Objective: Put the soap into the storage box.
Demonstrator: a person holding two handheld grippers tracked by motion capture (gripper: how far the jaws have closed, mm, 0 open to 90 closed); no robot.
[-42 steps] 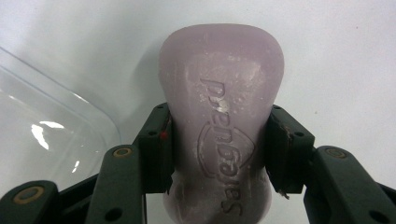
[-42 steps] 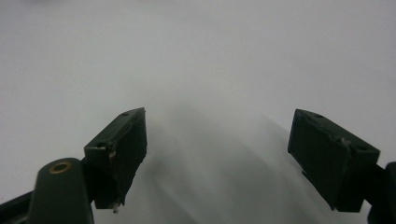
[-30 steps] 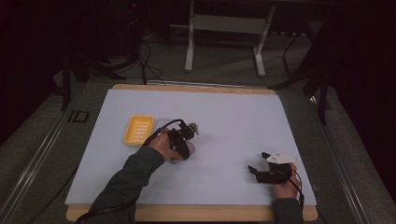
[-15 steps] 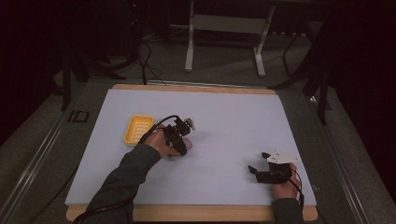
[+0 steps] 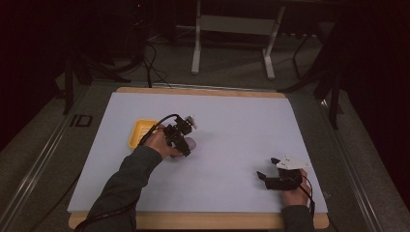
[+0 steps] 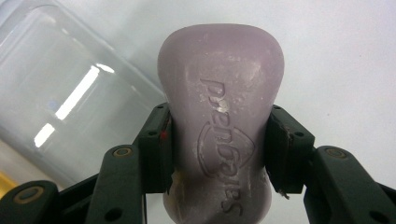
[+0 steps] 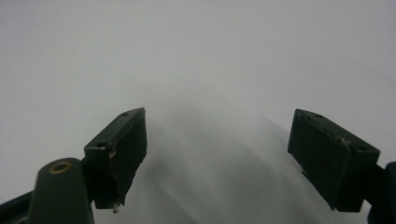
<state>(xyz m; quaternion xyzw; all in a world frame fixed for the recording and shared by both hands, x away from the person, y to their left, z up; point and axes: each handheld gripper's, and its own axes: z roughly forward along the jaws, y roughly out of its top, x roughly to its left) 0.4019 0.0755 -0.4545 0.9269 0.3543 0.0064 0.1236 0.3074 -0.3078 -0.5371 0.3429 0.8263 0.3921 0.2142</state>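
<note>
Item: lilac soap bar (image 6: 219,126), clamped at its narrow waist between the fingers (image 6: 156,147) of the left gripper (image 5: 180,137), its long axis running straight out ahead of them. A clear lid or box (image 6: 60,100) lies just to the fingers' left; the yellow dish (image 5: 140,133) is near. Right gripper (image 5: 270,176): fingers (image 7: 123,147) spread, empty, low over bare tabletop (image 5: 241,121), well apart from the soap.

Soap (image 6: 220,126): matt lilac bar, waxy, embossed lettering, whitish scuffs on top. Lid (image 6: 60,102) beside it is clear glossy plastic with light glare; gripper pads (image 7: 125,149) are matt black, chipped at the edges. Mat (image 5: 241,121) is smooth matt white over a wood board (image 5: 203,91); tray (image 5: 140,133) looks yellow plastic.
</note>
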